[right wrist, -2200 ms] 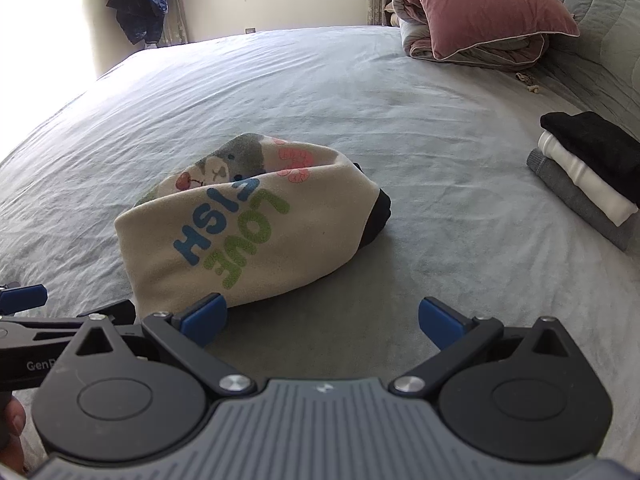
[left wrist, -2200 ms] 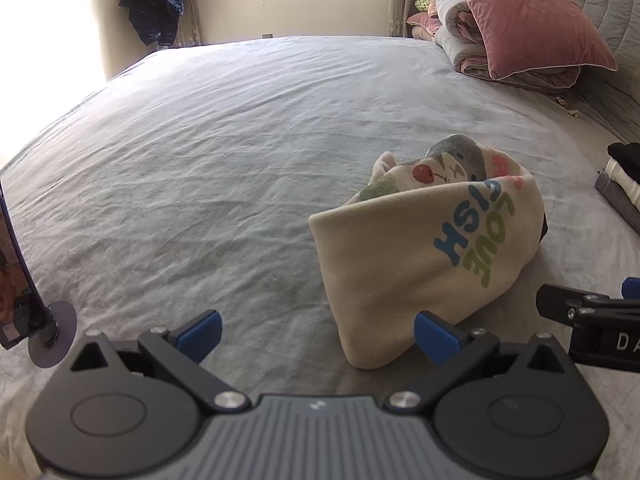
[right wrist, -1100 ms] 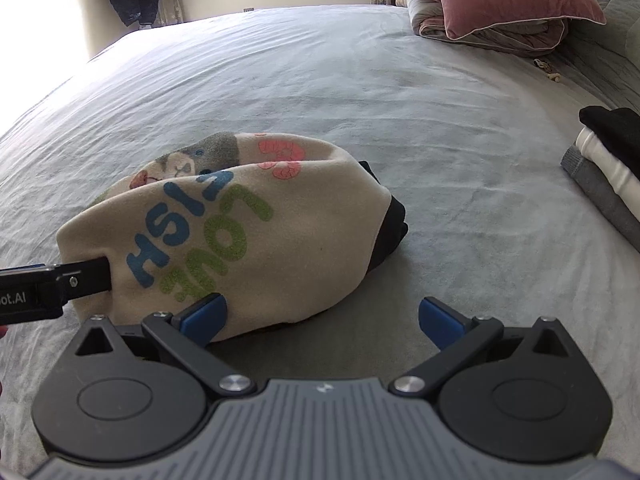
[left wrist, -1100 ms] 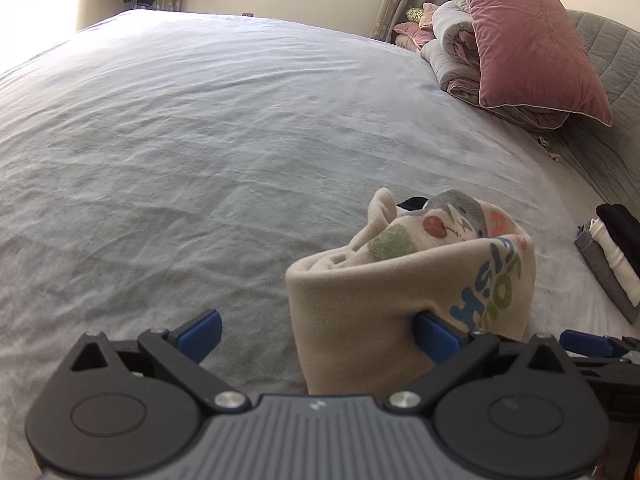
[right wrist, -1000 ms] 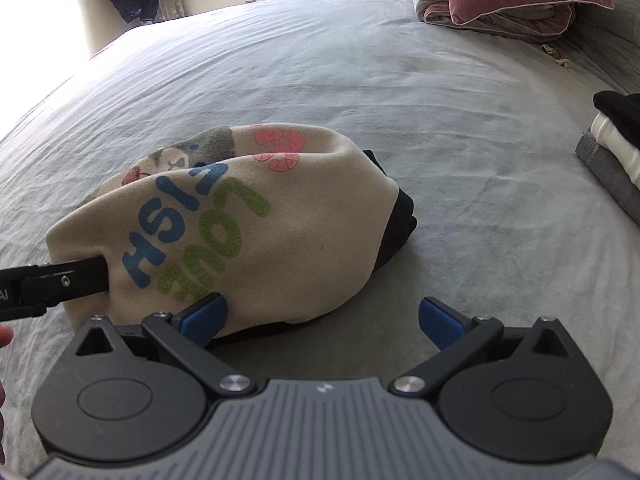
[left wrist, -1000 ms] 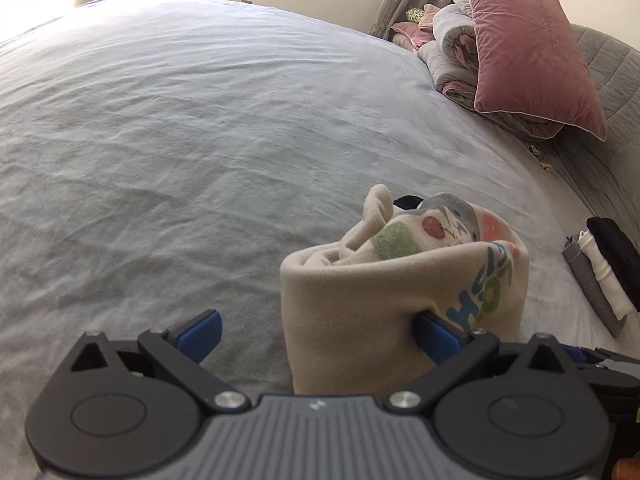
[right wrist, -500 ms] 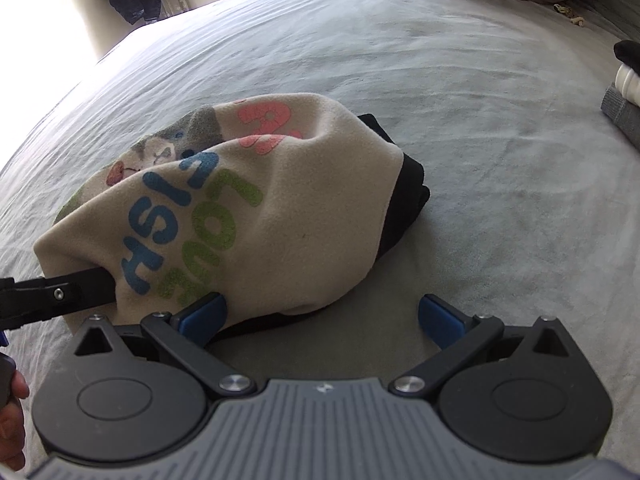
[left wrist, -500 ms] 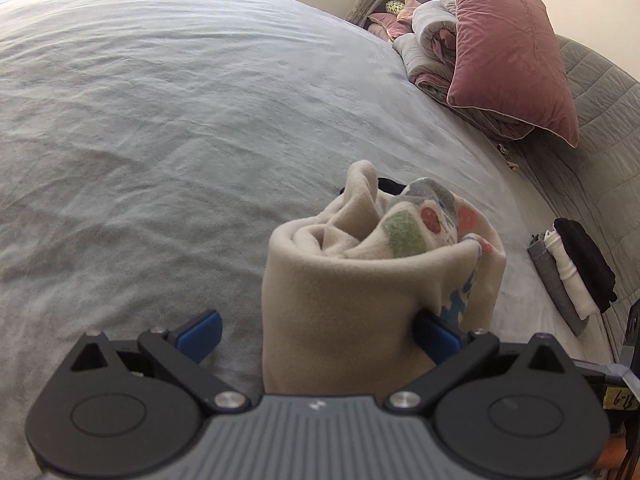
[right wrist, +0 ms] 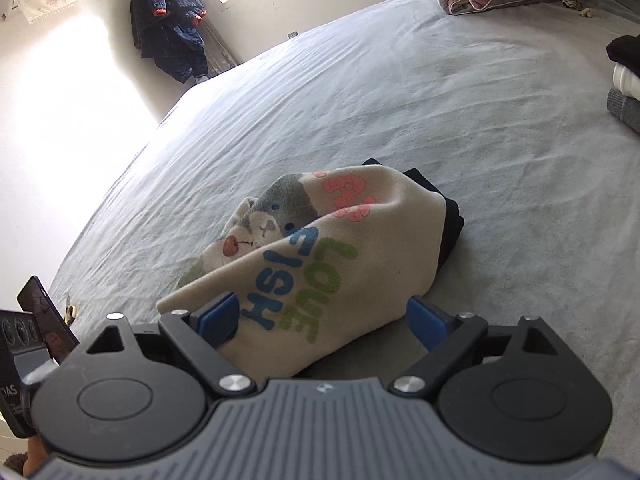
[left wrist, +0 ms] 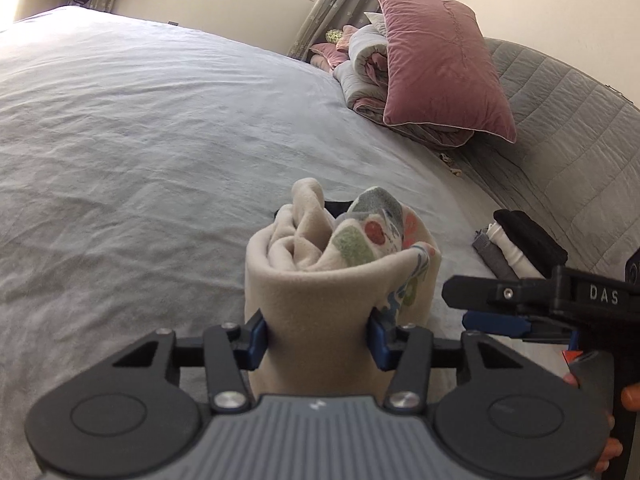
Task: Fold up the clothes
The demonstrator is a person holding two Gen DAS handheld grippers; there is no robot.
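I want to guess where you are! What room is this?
Most likely a bedroom. There is a big bed with a grey sheet, a pink pillow on rolled quilts and a padded headboard.

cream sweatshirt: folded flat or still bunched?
Bunched. The cream sweatshirt sits as a rounded, loosely doubled bundle on the bed, squeezed between the left gripper fingers.

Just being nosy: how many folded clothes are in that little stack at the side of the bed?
3: a black piece on top, a white one in the middle, a grey one at the bottom. More could hide behind.
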